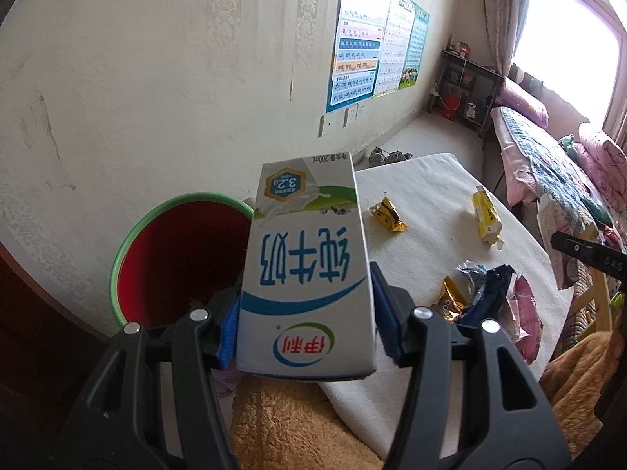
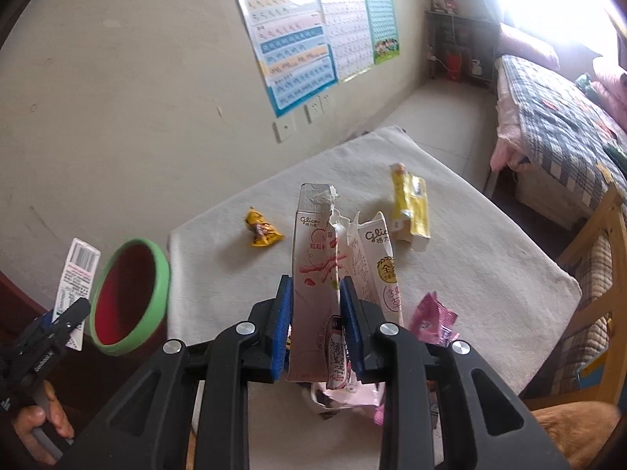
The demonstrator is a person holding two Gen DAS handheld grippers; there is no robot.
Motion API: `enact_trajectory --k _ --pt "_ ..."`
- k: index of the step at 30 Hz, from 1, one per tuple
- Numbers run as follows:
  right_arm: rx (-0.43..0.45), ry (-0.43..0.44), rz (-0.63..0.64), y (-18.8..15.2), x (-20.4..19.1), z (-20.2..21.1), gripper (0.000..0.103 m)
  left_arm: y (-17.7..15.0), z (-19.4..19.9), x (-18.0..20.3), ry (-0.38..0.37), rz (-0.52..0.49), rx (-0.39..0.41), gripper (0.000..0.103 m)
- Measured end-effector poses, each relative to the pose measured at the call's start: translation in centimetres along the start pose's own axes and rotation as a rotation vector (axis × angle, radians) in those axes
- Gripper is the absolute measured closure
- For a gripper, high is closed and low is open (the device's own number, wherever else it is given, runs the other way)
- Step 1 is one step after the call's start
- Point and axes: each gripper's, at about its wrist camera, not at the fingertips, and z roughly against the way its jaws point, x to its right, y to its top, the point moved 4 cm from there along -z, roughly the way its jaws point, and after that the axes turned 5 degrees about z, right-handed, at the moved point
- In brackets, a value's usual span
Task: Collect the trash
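Note:
My left gripper [image 1: 305,313] is shut on a white and blue milk carton [image 1: 305,258], held beside the mouth of a red bin with a green rim [image 1: 172,250]. The carton [image 2: 76,274] and the bin [image 2: 129,293] also show at the left of the right wrist view. My right gripper [image 2: 315,321] is shut on a torn pink and white Glico snack box [image 2: 317,258], held above the white table [image 2: 490,274]. Two yellow wrappers [image 2: 262,229] [image 2: 411,203] and a pink wrapper [image 2: 433,319] lie on the table.
Gold, silver, blue and pink wrappers [image 1: 486,297] lie in a pile at the table's near right. A wall with posters [image 1: 372,39] runs behind the bin. A bed [image 1: 556,156] and a dark shelf [image 1: 466,82] stand at the far right. A wooden chair [image 2: 595,250] is by the table.

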Motion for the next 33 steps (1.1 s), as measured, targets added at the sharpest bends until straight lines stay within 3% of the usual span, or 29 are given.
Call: enact_trajectory --k 15,23,33 --pt "0.016 0.128 0.106 2.8 -6.5 -2.2 0.077 1.2 -0.4 -3.5 0.093 0.036 0.015 0.049" --pt "-0.012 0.200 0.148 3.6 -10.7 -4.1 0.077 1.9 -0.8 -7.6 0.158 0.078 0.012 0.049" --pt "-0.052 0.299 0.284 5.7 -18.9 -6.8 0.077 2.2 -2.9 -13.8 0.225 0.164 -0.016 0.049"
